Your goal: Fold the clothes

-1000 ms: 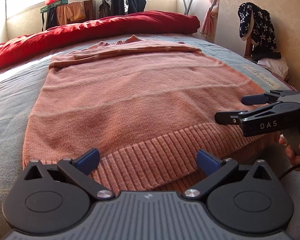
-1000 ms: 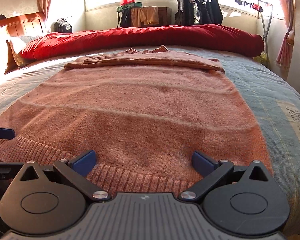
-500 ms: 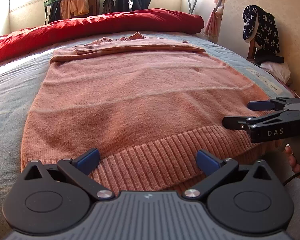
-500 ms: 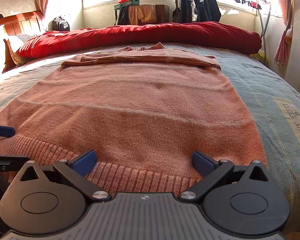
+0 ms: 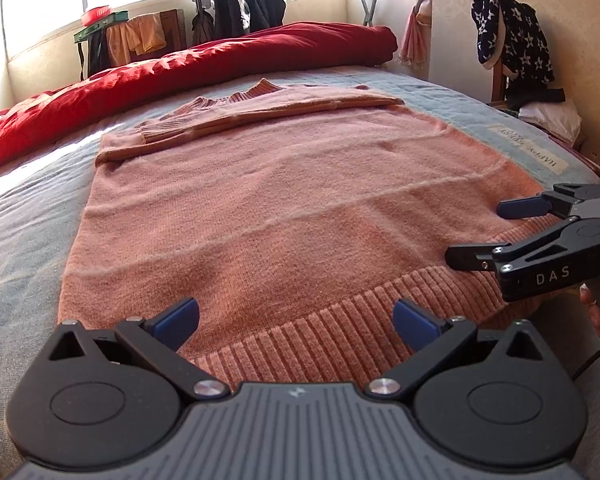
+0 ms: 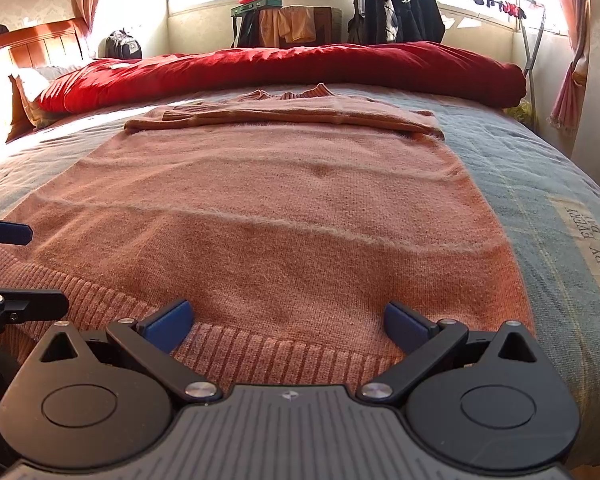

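Sweater [image 5: 284,208] lies flat on the bed [image 5: 16,232], sleeves folded across its chest. Left gripper [image 5: 296,318] and right gripper [image 6: 286,316] hover at the ribbed hem [image 5: 340,336], jaws apart, evidently placed to pinch it for folding upward.

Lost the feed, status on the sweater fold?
Left gripper, right gripper open at ribbed hem. Pink sweater flat, sleeves folded across. Nothing blocking.

Salmon-pink sweater [image 5: 284,208], grey-blue bedspread [image 6: 540,184], red duvet [image 6: 284,68], star-patterned navy garment [image 5: 512,36]
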The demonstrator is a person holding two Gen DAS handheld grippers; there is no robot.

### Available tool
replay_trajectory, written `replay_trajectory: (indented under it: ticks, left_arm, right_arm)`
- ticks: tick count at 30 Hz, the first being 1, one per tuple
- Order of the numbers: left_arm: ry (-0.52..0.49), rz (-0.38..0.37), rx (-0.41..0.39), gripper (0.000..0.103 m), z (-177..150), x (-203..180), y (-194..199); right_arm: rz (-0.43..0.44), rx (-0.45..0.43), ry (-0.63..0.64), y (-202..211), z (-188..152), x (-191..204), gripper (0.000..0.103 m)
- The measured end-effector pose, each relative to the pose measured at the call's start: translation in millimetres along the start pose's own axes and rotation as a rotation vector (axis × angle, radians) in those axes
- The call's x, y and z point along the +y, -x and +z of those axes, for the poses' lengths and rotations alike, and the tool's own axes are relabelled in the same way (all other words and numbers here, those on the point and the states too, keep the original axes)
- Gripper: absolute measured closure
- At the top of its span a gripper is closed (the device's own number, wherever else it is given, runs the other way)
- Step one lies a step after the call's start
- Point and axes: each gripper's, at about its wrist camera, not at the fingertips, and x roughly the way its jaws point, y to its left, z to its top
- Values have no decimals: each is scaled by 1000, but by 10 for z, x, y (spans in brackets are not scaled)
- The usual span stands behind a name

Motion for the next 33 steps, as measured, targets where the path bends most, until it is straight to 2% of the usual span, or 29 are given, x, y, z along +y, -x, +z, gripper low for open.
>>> replay_trajectory:
  ticks: [3, 14, 19, 23, 28, 33]
  left_arm:
    - [48, -16, -1, 1, -62, 51, -35]
    - [58, -8, -7, 0, -121, 60, 14]
    - [66, -8, -7, 1, -124, 65, 13]
    - [68, -5, -6, 1, -124, 63, 15]
    - [42, -16, -16, 1, -128, 73, 39]
    - [-74, 11, -50, 1, -110, -35, 154]
  right_arm:
    - [2, 2, 6, 15, -10, -3, 0]
    - [-21, 38, 40, 114, 6, 33, 0]
    - [33, 17, 40, 280, -11, -56, 0]
    - [29, 14, 0, 307, -93, -231, 0]
    - [11, 6, -21, 441, -212, -452, 0]
    - [1, -16, -20, 672, -225, -529, 0]
